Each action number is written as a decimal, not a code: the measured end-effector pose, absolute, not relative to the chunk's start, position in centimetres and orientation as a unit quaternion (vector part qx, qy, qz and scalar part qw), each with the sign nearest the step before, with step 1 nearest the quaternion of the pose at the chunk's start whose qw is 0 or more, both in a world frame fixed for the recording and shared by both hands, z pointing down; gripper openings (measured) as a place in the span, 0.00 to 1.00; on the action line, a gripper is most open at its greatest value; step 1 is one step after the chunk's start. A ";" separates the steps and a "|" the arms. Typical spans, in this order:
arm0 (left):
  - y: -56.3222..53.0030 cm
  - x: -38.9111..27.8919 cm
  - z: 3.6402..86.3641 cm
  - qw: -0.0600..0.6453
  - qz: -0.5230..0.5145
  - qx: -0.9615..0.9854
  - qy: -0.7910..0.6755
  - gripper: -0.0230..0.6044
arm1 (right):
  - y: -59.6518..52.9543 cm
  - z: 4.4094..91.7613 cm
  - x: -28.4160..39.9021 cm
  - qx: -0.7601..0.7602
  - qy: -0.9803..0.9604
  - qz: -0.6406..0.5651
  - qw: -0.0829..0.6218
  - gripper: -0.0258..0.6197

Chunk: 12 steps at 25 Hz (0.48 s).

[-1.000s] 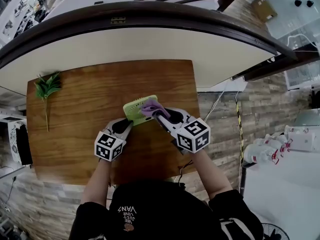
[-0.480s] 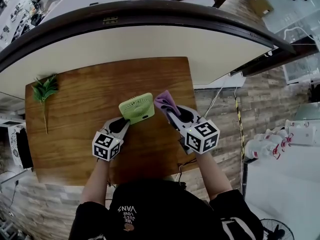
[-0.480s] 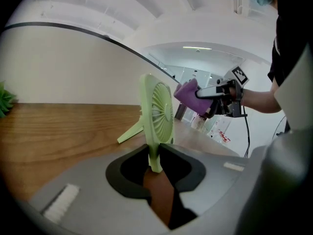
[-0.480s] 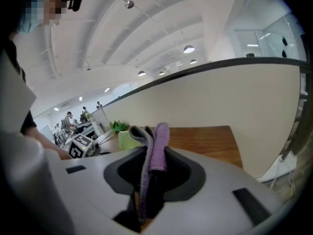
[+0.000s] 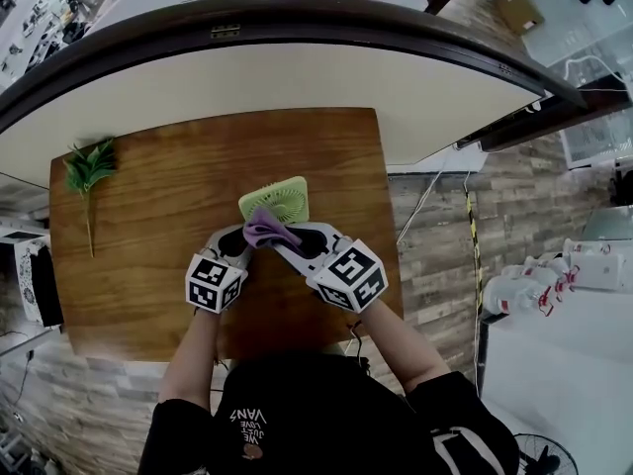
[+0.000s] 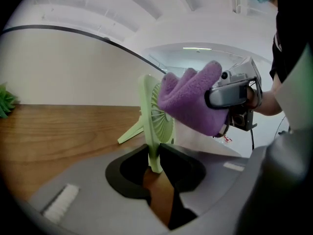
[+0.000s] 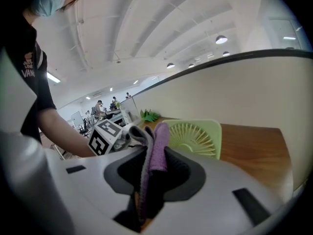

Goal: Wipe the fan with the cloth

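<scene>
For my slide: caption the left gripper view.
Left gripper clamps the green fan; right gripper holds purple cloth against it.

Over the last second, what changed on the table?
The right gripper swung the purple cloth off to the right of the green fan, then back across its face to the near-left edge. Unchanged: left gripper shut on the fan's rim, cloth in the right jaws, leafy sprig at far left.

The left gripper (image 6: pixel 155 161) clamps the fan (image 6: pixel 148 112) edge-on; the right gripper (image 6: pixel 234 95) holds the cloth (image 6: pixel 191 105) against its right face.
</scene>
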<state>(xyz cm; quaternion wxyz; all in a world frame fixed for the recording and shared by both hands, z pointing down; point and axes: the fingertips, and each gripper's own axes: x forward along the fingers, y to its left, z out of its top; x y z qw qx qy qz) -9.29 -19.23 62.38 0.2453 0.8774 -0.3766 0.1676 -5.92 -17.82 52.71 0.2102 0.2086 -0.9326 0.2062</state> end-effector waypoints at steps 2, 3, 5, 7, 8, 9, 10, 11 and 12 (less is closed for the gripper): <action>-19.2 -9.3 62.4 0.243 0.169 0.878 -0.375 0.16 | -17.8 53.5 -6.6 0.203 -0.932 0.204 0.222 0.20; -19.2 -9.3 62.4 0.242 0.170 0.879 -0.375 0.16 | -17.8 53.9 -6.9 0.202 -0.931 0.201 0.228 0.20; -19.2 -9.3 62.4 0.242 0.170 0.879 -0.375 0.16 | -18.0 54.5 -7.0 0.206 -0.928 0.198 0.239 0.20; -19.2 -9.4 62.4 0.243 0.169 0.878 -0.376 0.16 | -18.5 55.0 -6.6 0.217 -0.923 0.202 0.244 0.20; -19.3 -9.5 62.5 0.243 0.169 0.878 -0.376 0.16 | -18.7 55.2 -6.2 0.223 -0.921 0.204 0.246 0.20; -19.3 -9.5 62.5 0.244 0.169 0.878 -0.376 0.16 | -19.0 55.4 -5.8 0.230 -0.918 0.207 0.247 0.20; -19.3 -9.5 62.5 0.244 0.169 0.878 -0.375 0.16 | -19.2 55.5 -5.3 0.237 -0.916 0.209 0.248 0.20; -19.3 -9.5 62.5 0.244 0.170 0.878 -0.374 0.16 | -19.4 55.6 -4.8 0.244 -0.913 0.212 0.249 0.20; -19.2 -9.5 62.5 0.244 0.170 0.879 -0.374 0.16 | -19.6 55.7 -4.2 0.251 -0.911 0.214 0.249 0.20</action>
